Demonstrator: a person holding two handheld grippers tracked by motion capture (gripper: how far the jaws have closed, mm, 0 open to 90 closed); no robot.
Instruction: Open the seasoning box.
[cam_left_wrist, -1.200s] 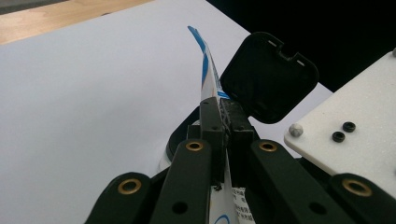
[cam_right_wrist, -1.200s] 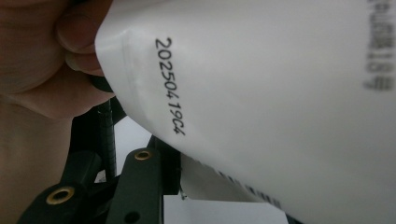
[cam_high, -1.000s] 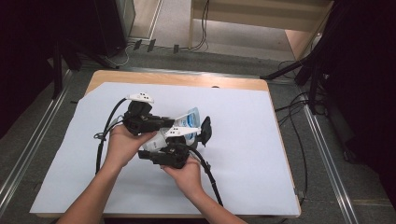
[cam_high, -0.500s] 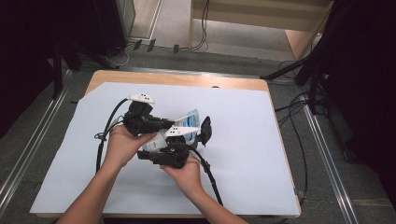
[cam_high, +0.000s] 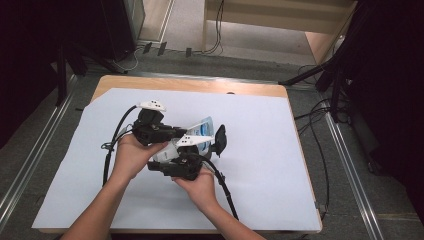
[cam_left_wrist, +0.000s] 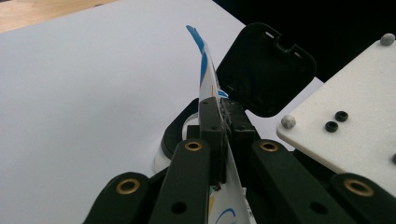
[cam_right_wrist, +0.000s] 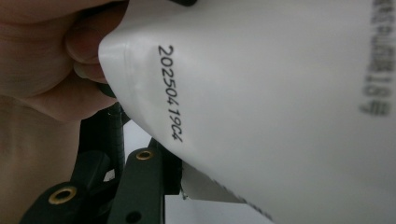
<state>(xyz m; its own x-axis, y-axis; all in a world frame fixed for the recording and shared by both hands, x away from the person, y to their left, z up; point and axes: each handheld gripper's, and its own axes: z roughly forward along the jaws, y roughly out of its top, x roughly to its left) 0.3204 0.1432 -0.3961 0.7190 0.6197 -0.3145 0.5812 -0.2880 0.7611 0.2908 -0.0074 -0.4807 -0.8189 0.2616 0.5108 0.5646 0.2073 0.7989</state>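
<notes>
A white pouch with blue print (cam_high: 202, 127) is held up over the white sheet (cam_high: 260, 150) between both grippers. Its black flip lid (cam_high: 220, 139) stands open at the right. My left gripper (cam_high: 181, 133) comes in from the left and is shut on the pouch's thin edge (cam_left_wrist: 204, 70), with the open lid (cam_left_wrist: 264, 70) just beyond the jaws. My right gripper (cam_high: 206, 149) grips the pouch from the near side. In the right gripper view the pouch's white back (cam_right_wrist: 280, 93), with a printed date code, hides most of the jaws; one finger (cam_right_wrist: 140, 182) shows under it.
The wooden table (cam_high: 190, 84) carries the white sheet, with bare sheet on all sides of the hands. Black cables (cam_high: 227, 192) trail from both grippers toward the near edge. Metal rails (cam_high: 350, 175) run along the floor on each side of the table.
</notes>
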